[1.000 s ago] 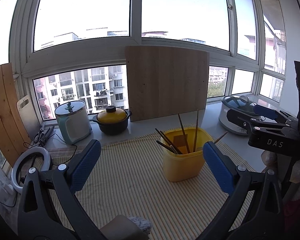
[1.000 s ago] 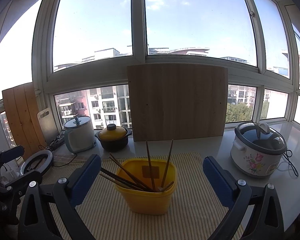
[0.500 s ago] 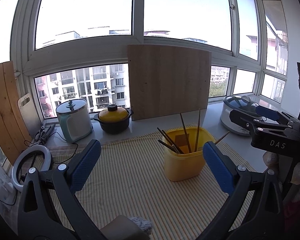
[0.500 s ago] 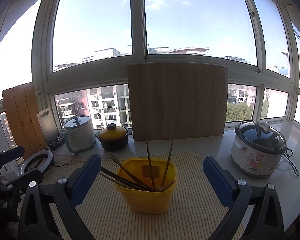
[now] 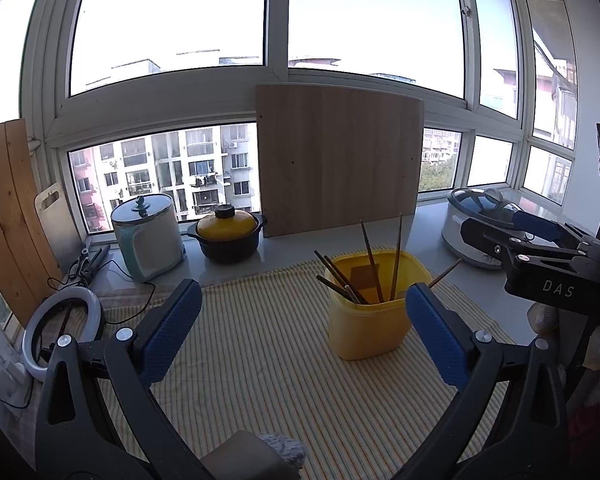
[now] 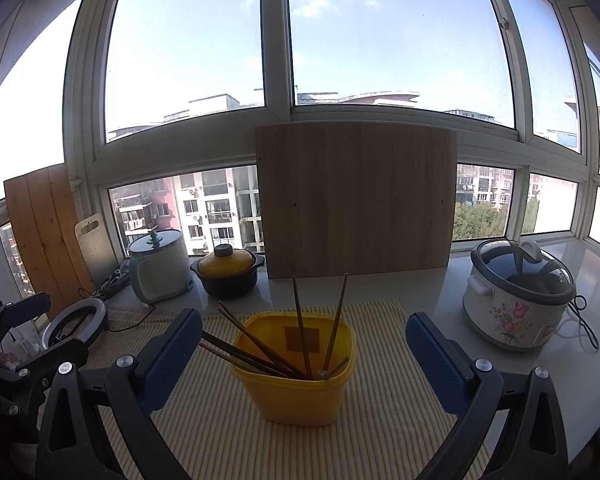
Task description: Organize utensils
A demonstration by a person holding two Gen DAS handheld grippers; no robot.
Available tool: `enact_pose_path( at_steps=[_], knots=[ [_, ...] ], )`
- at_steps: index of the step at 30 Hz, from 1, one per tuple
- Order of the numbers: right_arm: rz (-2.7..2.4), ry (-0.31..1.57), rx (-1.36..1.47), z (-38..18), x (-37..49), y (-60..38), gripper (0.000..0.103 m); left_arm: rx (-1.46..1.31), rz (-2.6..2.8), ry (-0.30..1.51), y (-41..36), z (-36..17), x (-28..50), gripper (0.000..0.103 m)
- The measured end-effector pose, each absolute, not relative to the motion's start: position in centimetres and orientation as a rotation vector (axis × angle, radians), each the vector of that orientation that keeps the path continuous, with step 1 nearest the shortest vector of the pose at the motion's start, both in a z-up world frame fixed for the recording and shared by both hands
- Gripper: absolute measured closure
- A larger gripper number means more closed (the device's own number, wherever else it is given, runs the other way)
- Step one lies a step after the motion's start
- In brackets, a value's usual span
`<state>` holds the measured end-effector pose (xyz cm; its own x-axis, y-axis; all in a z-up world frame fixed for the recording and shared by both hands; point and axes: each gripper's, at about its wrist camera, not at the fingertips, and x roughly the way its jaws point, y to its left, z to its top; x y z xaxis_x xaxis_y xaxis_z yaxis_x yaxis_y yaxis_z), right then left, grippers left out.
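Note:
A yellow plastic tub (image 5: 366, 320) (image 6: 298, 380) stands on a striped mat (image 5: 260, 360) (image 6: 372, 432) and holds several dark wooden chopsticks (image 5: 370, 256) (image 6: 300, 328) leaning against its rim. My left gripper (image 5: 300, 334) is open with nothing between its blue pads, hovering left of the tub and short of it. My right gripper (image 6: 302, 360) is open too, with the tub centred between its fingers but further off. The right gripper's black body (image 5: 540, 256) shows at the right of the left wrist view.
Along the window sill stand a wooden board (image 6: 358, 200), a yellow-lidded black pot (image 6: 226, 274), a pale green cooker (image 6: 160, 266) and a floral rice cooker (image 6: 518, 304). A ring light (image 5: 62, 324) with cables lies at the left; planks (image 5: 8, 216) lean there.
The left wrist view has drawn back slightly, so the tub looks a little smaller and higher. The right wrist view is unchanged. Both grippers stayed open.

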<state>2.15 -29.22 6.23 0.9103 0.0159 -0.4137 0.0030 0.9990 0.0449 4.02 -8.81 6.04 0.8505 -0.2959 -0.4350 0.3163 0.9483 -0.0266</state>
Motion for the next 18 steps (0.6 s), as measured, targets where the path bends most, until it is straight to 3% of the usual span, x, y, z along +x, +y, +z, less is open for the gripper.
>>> enact_pose_path(
  at_steps=[18],
  knots=[
    [0.003,0.442,0.047,5.52,2.53,-29.19,0.000,0.055,-0.321,0.461,-8.78,5.49,4.25,0.000]
  ],
)
